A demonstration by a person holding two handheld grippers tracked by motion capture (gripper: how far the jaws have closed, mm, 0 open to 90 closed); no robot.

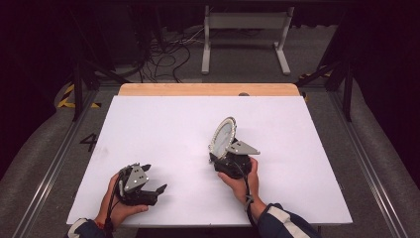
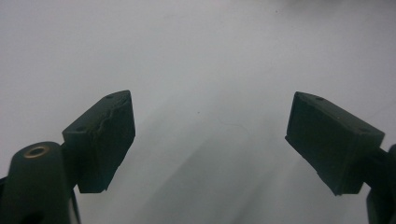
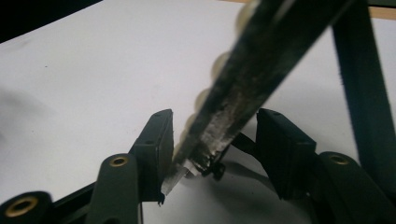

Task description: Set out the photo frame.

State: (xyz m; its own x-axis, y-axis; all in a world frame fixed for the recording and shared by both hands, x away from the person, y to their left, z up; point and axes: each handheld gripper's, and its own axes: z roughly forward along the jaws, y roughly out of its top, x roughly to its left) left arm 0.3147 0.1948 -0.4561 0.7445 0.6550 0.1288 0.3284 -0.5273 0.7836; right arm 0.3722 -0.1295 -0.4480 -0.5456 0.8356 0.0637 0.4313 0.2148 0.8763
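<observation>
My right tool (image 1: 227, 148) grips round mirror (image 1: 222, 135) by edge, tilted above white surface (image 1: 168, 124). My left tool (image 2: 210, 140) gapes, holds nothing.

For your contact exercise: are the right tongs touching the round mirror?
Touching. In the right gripper view the mirror's lower edge sits between the right tongs, pressed against the left jaw; the other jaw stands slightly off.

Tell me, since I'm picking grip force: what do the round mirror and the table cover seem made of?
The round mirror looks like glass, its face glossy and reflective, ringed by pale beads that may be plastic; its back looks dark and scuffed in the right gripper view. The table cover looks like matte white paper or board, flat and free of glare.
</observation>
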